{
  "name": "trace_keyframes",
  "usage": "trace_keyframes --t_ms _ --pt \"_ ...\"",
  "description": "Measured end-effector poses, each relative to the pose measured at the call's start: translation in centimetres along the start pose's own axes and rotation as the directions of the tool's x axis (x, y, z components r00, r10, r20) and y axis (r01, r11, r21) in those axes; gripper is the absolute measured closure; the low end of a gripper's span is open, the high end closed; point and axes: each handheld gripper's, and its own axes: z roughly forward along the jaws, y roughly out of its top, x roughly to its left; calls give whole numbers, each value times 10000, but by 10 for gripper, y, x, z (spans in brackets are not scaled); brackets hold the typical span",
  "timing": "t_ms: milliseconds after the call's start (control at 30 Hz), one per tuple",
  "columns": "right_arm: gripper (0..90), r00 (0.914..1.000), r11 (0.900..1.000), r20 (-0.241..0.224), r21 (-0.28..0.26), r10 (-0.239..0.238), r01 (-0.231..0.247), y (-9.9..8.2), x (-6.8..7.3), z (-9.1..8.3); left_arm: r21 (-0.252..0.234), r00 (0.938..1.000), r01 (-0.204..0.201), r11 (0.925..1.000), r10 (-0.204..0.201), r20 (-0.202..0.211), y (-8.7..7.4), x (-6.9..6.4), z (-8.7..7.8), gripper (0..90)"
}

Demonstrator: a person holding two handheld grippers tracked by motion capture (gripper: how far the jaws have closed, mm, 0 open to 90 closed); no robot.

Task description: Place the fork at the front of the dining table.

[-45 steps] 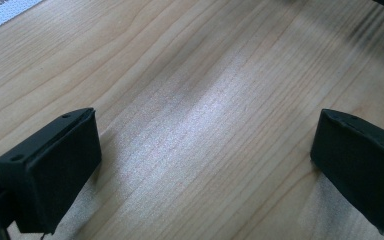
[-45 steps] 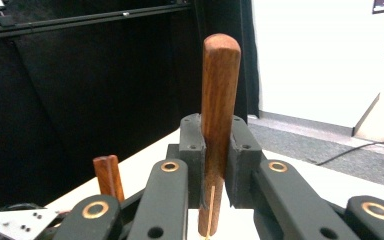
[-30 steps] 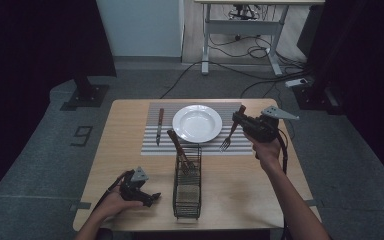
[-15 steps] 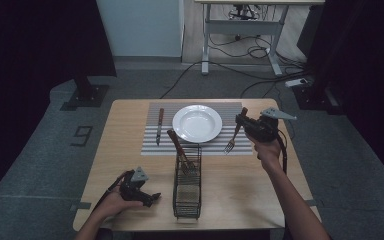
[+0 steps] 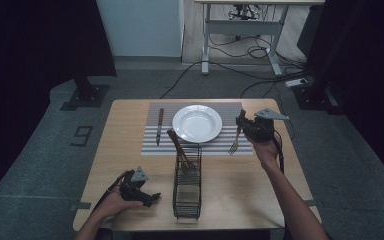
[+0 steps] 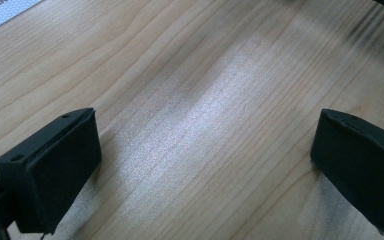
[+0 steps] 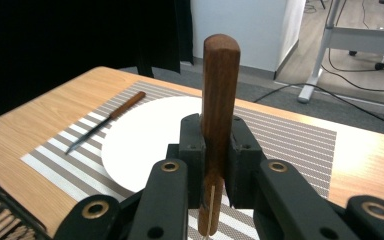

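Fork (image 5: 235,139), clamped by its wooden handle in the right tongs (image 5: 242,125), has been lowered tines-down toward the placemat (image 5: 230,112) right of the plate (image 5: 197,123), suggesting imminent placement, while the left tongs (image 5: 147,198) are held wide open, empty, over the near bench (image 5: 125,150).

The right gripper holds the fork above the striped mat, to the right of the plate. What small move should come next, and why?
Probably lower the fork until it lies on the placemat right of the plate, then open. The right gripper is shut on its wooden handle, tines hanging just above the mat, and the knife already lies left of the plate.
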Motion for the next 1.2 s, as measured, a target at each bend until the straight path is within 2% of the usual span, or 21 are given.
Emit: trace_keyframes --t_ms 400,667,1200 --pt "802 9985 9979 446 574 -331 305 -9 -2 19 3 10000 -4 10000 4 3 0 0 0 0" --pt "802 9971 9954 684 925 -319 255 -15 -6 34 7 10000 -13 10000 13 8 0 0 0 0" --pt "802 9939 9949 1038 968 -373 272 -11 -9 54 3 10000 -32 10000 32 26 0 0 0 0"
